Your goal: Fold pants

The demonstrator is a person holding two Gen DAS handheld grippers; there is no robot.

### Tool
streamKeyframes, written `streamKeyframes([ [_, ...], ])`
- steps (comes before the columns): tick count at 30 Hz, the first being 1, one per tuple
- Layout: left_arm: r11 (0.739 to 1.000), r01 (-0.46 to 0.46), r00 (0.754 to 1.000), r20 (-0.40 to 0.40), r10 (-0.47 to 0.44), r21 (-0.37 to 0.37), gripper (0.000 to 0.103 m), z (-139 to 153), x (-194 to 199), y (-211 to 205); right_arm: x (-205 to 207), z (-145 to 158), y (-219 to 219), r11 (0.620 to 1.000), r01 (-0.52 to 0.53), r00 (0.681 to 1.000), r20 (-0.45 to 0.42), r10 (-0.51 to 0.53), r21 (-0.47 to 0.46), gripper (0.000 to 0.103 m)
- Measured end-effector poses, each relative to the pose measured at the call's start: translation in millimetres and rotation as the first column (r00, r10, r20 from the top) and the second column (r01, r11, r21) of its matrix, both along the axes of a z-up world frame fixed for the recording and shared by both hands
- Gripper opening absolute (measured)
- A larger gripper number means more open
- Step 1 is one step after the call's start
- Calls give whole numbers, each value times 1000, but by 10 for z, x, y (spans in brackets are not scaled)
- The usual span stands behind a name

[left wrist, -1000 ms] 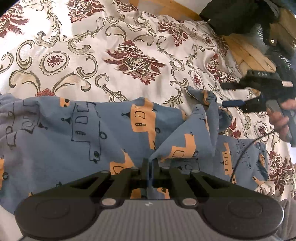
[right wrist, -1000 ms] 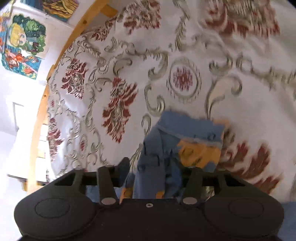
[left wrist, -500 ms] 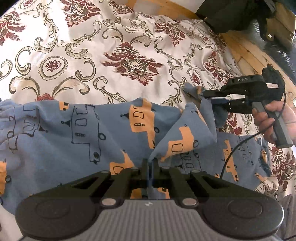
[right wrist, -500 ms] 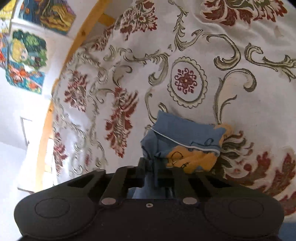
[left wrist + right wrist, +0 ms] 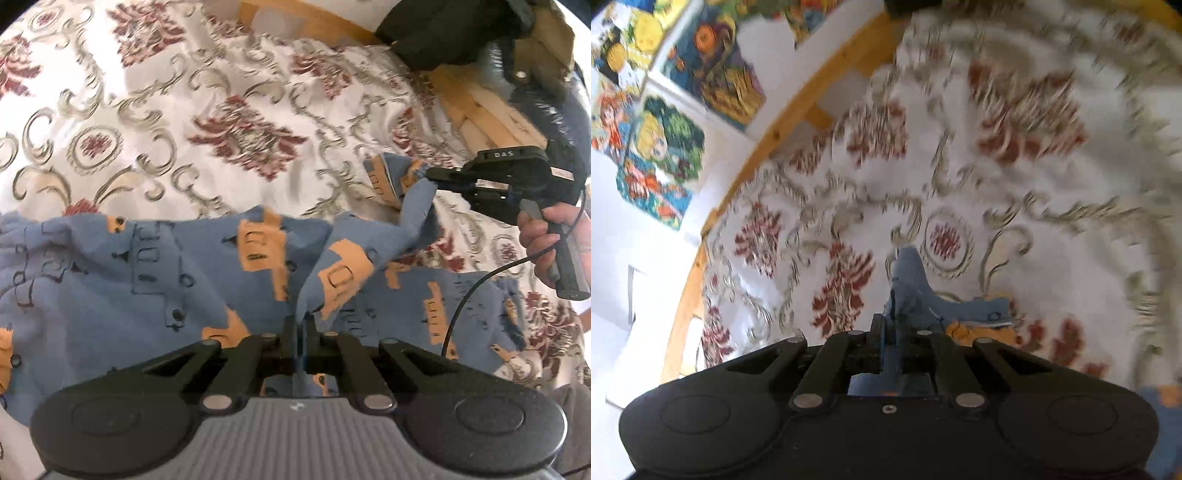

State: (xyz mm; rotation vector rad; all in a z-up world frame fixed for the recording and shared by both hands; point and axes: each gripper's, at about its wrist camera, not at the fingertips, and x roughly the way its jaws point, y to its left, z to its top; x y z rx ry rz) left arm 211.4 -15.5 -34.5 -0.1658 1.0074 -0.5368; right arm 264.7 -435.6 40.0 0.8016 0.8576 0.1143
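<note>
Blue pants (image 5: 155, 280) with orange and black vehicle prints lie spread on a floral bedspread (image 5: 229, 96). My left gripper (image 5: 298, 325) is shut on a fold of the pants at the near edge. My right gripper (image 5: 430, 177), seen in the left wrist view at the right, is shut on another corner of the pants and holds it lifted above the bed. In the right wrist view the right gripper (image 5: 889, 325) pinches blue cloth (image 5: 912, 284) that sticks up between its fingers.
A wooden bed frame (image 5: 480, 107) and dark bags (image 5: 461, 33) lie at the far right. A cable (image 5: 476, 288) hangs from the right gripper over the pants. Colourful pictures (image 5: 657, 122) hang on the wall beyond the bed's wooden edge (image 5: 768, 140).
My right gripper closed on the pants corner and has lifted it up and away from the bed. My left gripper has stayed shut on its fold.
</note>
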Motion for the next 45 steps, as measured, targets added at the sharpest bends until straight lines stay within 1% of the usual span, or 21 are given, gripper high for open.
streamKeyframes([
  [4,996,83,995,60,-80,-34,2,185,-137,-117,-446,400,-118,993,54,996,82,-45,-108,4],
  [6,988,142,987,79,-137,-62,2,279,-216,-198,-725,552,-157,977,96,991,106,-77,-188,4],
  [8,979,201,973,119,-195,-40,3,358,-311,-326,-977,572,-177,960,125,990,96,-104,-249,4],
  [10,967,254,958,143,-251,-5,3,382,-378,-471,-1218,473,-183,945,153,988,54,-144,-290,4],
  [12,952,305,946,116,-304,3,3,336,-392,-601,-1418,257,-202,937,177,982,-10,-188,-300,4],
  [15,938,345,936,61,-346,29,3,190,-391,-731,-1651,-114,-260,942,206,965,-105,-240,-264,4],
  [18,928,364,930,17,-366,84,3,18,-406,-828,-1800,-307,-309,949,241,953,-137,-271,-204,4],
  [22,918,379,925,-20,-380,120,3,-106,-439,-841,-1787,-252,-340,948,262,956,-84,-281,-181,4],
  [26,924,367,930,-7,-368,105,3,-49,-419,-837,-1613,91,-190,938,208,975,-18,-221,-278,4],
  [29,924,371,928,5,-373,95,3,-11,-411,-838,-1648,110,-155,944,202,970,-78,-229,-260,4],
  [33,911,391,920,-19,-392,132,4,-98,-410,-883,-1780,-190,-162,943,193,944,-210,-254,-273,6],
  [35,901,407,913,-39,-406,152,5,-180,-415,-918,-1839,-300,-220,956,197,936,-249,-250,-219,22],
  [36,897,414,910,-42,-412,158,9,-204,-425,-927,-1867,-297,-253,961,188,940,-248,-236,-200,27],
  [37,893,420,907,-44,-419,161,11,-218,-432,-927,-1902,-266,-272,965,169,949,-230,-214,-199,43],
  [38,894,420,907,-43,-419,154,19,-212,-436,-917,-1922,-209,-298,968,142,959,-211,-186,-208,65],
  [39,896,421,907,-41,-419,139,34,-187,-438,-899,-1939,-145,-327,968,110,969,-191,-154,-223,74],
  [40,900,420,907,-35,-419,117,43,-140,-435,-878,-1949,-79,-355,967,69,979,-168,-112,-244,85],
  [41,903,416,909,-23,-416,105,62,-84,-430,-869,-1942,-13,-381,960,13,987,-149,-57,-279,90],
  [42,904,416,909,-5,-417,100,73,-27,-422,-875,-1927,32,-390,948,-35,990,-137,-9,-318,91],
  [43,900,424,904,20,-428,97,75,48,-396,-910,-1919,69,-396,924,-92,991,-128,47,-372,92],
  [45,881,457,883,53,-466,119,79,175,-302,-1088,-1889,80,-413,880,-177,983,-120,137,-440,93],
])
